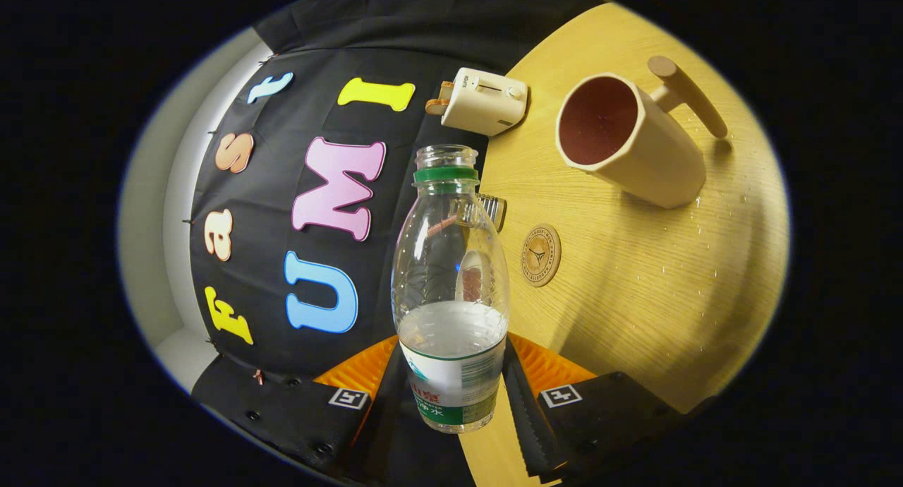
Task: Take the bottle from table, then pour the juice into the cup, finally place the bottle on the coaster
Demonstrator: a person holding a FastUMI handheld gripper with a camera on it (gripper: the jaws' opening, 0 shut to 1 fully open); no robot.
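Note:
My gripper (451, 381) is shut on a clear plastic bottle (451, 289), both fingers pressing its labelled lower body. The bottle has a green neck ring, no cap, and clear liquid filling about its lower third. The whole view is rolled, so the wooden table (635, 296) appears tipped. Beyond the bottle, to the right, stands a cream cup (628, 141) with a dark red inside and a wooden peg handle, its mouth facing me. A small round wooden coaster (541, 255) lies on the table between bottle and cup.
A cream toaster-like appliance (485, 100) with a slice sticking out sits at the table's far edge by the black cloth wall. A small ridged metal object (494, 210) shows just behind the bottle's shoulder. Water droplets (705, 247) speckle the table near the cup.

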